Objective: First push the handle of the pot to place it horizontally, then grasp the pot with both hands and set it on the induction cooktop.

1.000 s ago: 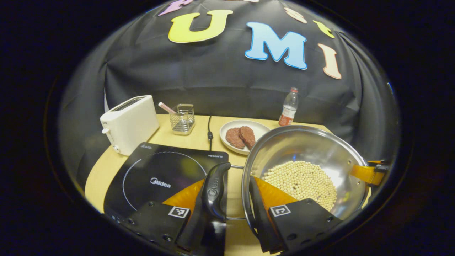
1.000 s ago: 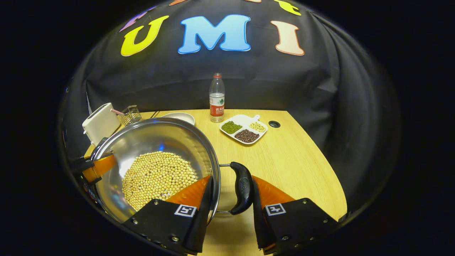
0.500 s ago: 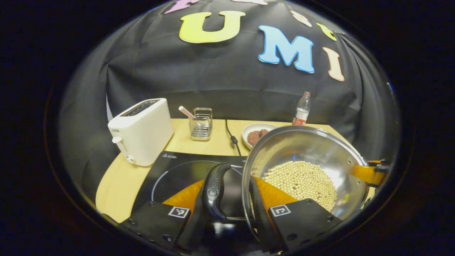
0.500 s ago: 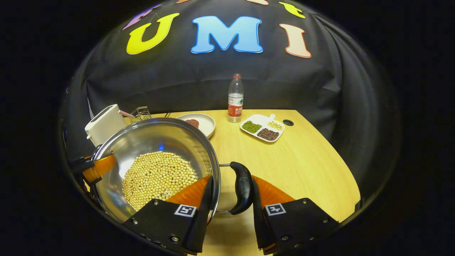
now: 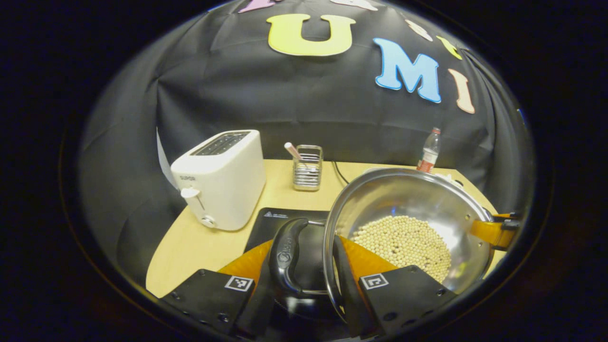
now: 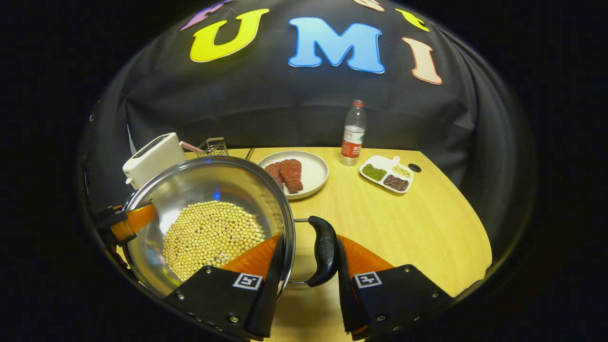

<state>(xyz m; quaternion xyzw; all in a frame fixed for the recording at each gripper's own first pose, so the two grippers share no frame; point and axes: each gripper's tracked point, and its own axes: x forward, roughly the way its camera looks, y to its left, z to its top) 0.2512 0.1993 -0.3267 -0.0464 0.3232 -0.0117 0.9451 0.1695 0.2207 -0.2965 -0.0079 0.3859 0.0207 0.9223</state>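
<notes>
Steel pot (image 5: 408, 223) (part-filled with pale beans (image 6: 211, 235)) held above the near edge of the induction cooktop (image 5: 285, 223); left gripper (image 5: 304, 280) jaws closed on the pot's left handle (image 5: 285, 254) and rim; right gripper (image 6: 308, 280) jaws closed on its right handle (image 6: 325, 249) and rim; toaster (image 5: 221, 178) left of the pot; plate of meat (image 6: 297, 173) behind it on the surface (image 6: 403, 223).

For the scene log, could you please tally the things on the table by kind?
Appliances: 2 (toaster, induction cooktop)
Cookware: 1 (pot)
Dishes: 2 (round plate, divided tray)
Bottles: 1 (bottle)
Wire holders: 1 (wire holder)
Total: 7
</notes>
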